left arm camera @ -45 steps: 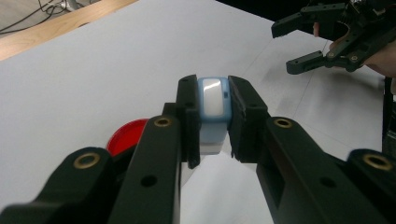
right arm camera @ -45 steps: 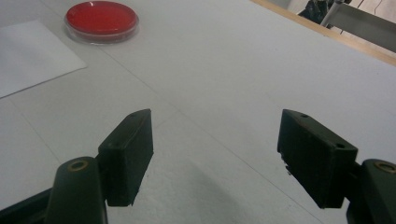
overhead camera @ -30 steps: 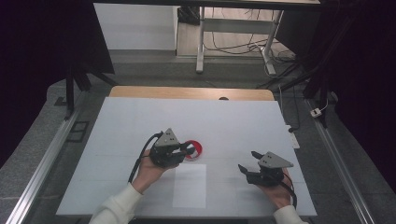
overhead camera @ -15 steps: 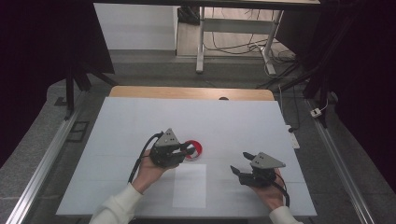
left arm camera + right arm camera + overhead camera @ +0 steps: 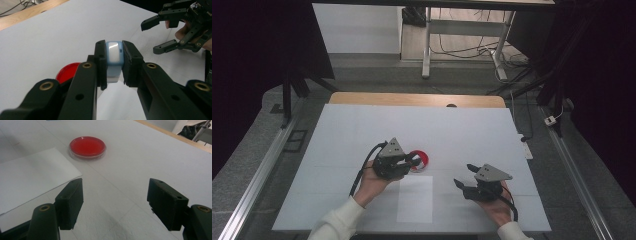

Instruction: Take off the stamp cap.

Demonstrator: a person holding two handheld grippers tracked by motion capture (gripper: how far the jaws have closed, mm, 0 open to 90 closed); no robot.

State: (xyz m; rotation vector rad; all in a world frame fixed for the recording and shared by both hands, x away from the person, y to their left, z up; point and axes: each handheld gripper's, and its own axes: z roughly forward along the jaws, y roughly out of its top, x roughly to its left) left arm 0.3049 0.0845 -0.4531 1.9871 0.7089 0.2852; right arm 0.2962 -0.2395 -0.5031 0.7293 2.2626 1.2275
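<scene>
The left gripper (image 5: 113,75) holds a small pale-blue and white plastic block with rounded corners (image 5: 114,58) clamped between its black fingers (image 5: 101,65), just above the round, shallow, clear dish filled with red medium (image 5: 419,159), which serves here as the landmark. In the high view the left gripper (image 5: 404,161) sits at the dish's left edge, over the white counter (image 5: 362,130). The step in hand appears to be bringing the block to the dish. To do it well, maintain the clamp on the block's two flat sides, keep the wrist level, and lower slowly so the block's lower end meets the red surface without pushing the dish sideways. The right gripper (image 5: 115,205), on the near right of the dish and well apart from it, has its fingers spread with nothing between them and aimed toward the dish; it is placed to steady the dish rim if needed. A white paper sheet (image 5: 414,198) lies just on the near side of the dish. The block's long axis runs roughly upright between the fingers, its rounded glossy end pointing up and away from the left hand, its lower end toward the counter beside the dish.
</scene>
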